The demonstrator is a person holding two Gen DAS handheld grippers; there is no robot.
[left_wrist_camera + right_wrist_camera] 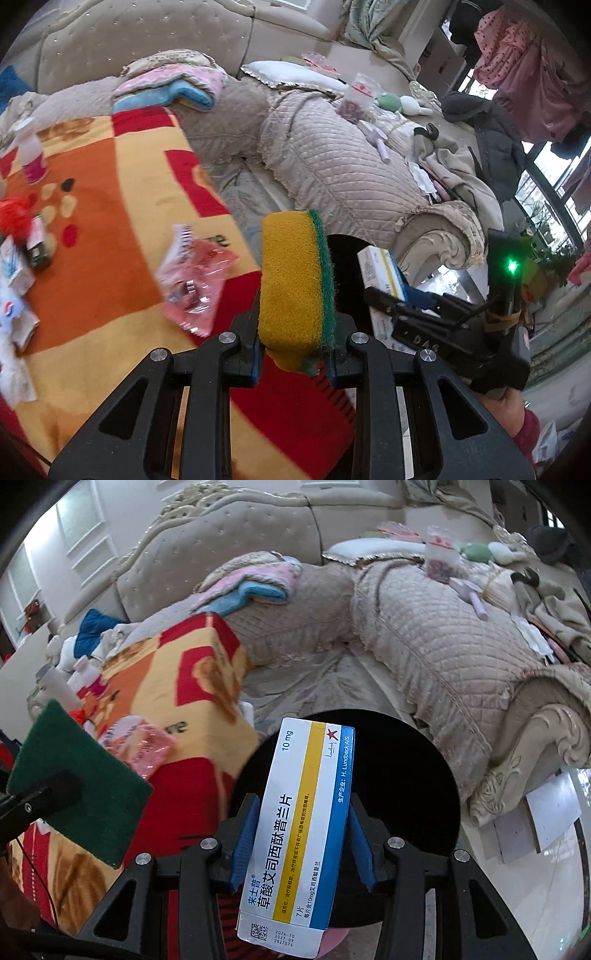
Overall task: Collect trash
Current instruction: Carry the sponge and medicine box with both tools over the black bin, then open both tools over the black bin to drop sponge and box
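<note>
A yellow sponge with a green scouring face stands upright between the fingers of my left gripper, which is shut on it. My right gripper is shut on a white, yellow and blue medicine box, its blue pads pressing both long edges. Below and behind the box lies the round dark mouth of a black bin. In the right wrist view the sponge's green face shows at the left. The left wrist view has the box to the right of the sponge, over the same dark opening.
A table under an orange, red and yellow blanket holds a crumpled pink wrapper, small cartons, a dark little bottle and a spray bottle. A quilted beige sofa with cloths and toys curves behind.
</note>
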